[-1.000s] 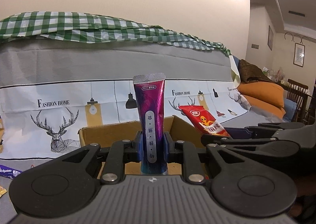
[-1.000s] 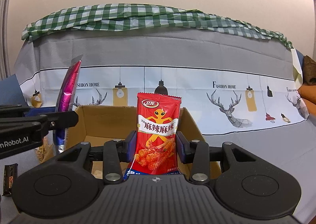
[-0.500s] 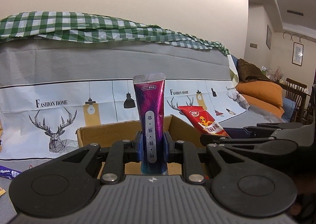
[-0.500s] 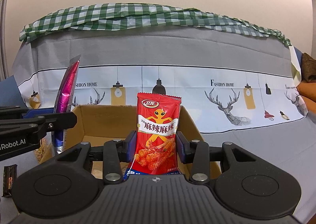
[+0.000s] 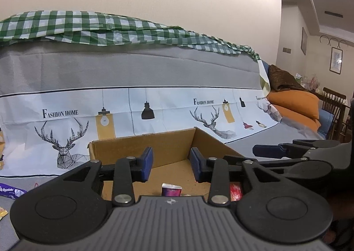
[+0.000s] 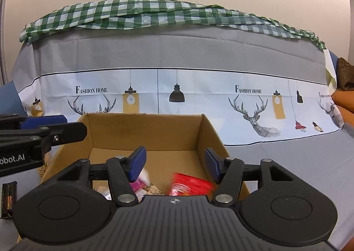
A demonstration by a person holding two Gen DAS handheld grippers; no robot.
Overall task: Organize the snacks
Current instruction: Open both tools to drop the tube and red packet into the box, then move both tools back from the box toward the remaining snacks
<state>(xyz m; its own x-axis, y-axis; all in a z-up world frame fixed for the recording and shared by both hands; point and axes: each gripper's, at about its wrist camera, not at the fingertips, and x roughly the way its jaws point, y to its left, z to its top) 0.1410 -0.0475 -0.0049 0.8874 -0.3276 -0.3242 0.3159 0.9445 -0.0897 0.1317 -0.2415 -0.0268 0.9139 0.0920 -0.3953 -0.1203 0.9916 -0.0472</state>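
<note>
Both grippers point slightly down over the cardboard box (image 6: 154, 133). Right gripper (image 6: 174, 165): jaws just been opening, spread, nothing between; red snack packet (image 6: 190, 185) below in box, blurred, partly cut off by gripper body. Left gripper (image 5: 170, 165): just been opening too, spread & empty; purple tube packet (image 5: 171, 190) below in box, mostly hidden.

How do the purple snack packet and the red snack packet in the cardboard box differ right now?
The purple packet lies on the left side of the cardboard box, below the left gripper; the red packet lies to the right, below the right gripper. The red packet looks motion-blurred; the purple looks sharper. Both are inside the box, free of the just-opened jaws.
</note>
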